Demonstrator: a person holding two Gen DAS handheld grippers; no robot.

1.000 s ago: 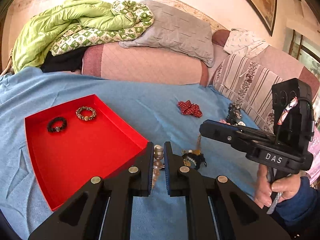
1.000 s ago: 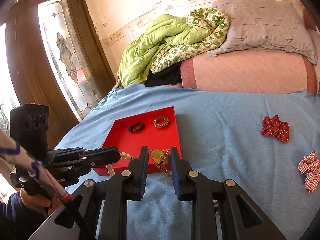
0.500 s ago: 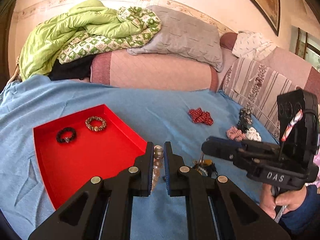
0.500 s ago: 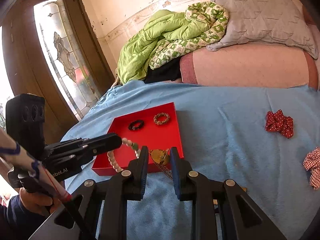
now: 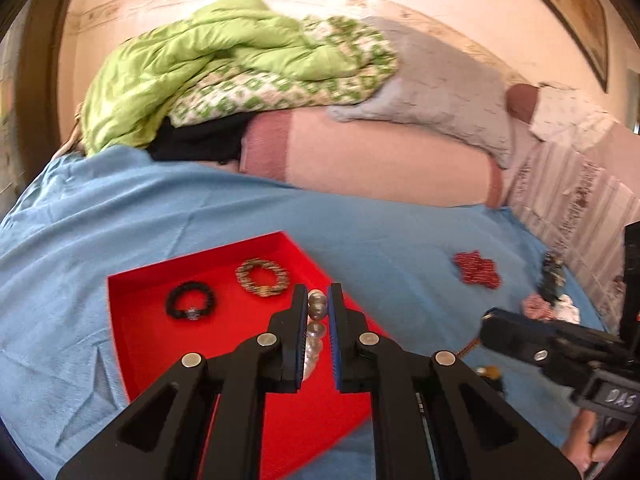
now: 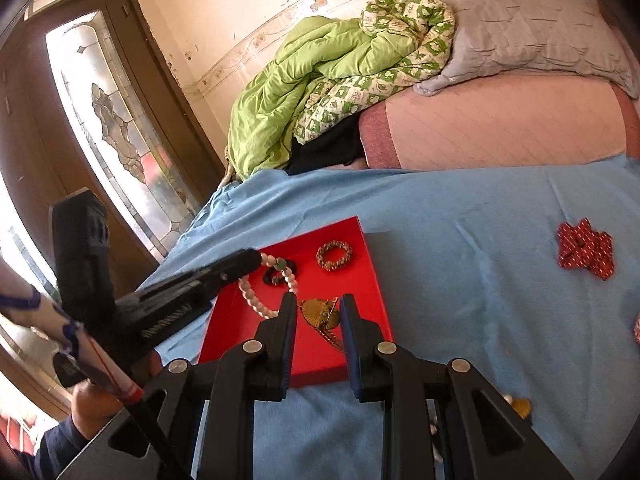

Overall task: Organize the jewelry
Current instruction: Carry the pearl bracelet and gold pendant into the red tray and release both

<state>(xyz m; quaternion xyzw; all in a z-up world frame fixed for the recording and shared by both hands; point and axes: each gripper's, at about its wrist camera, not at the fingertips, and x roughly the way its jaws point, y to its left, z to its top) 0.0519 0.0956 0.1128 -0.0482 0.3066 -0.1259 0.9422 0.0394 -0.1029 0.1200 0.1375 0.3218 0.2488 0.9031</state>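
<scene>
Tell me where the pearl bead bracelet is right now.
The pearl bead bracelet hangs from the shut left hand-held gripper, over the red tray near the black bracelet.

Left gripper (image 5: 318,308) is pitched down, jaws nearly closed with a bead strand pinched between them. Right gripper (image 6: 319,312) is also pitched down, jaws narrowly apart and clamped on a gold chain. A hand (image 6: 94,402) in a dark sleeve grips the left handle.
</scene>
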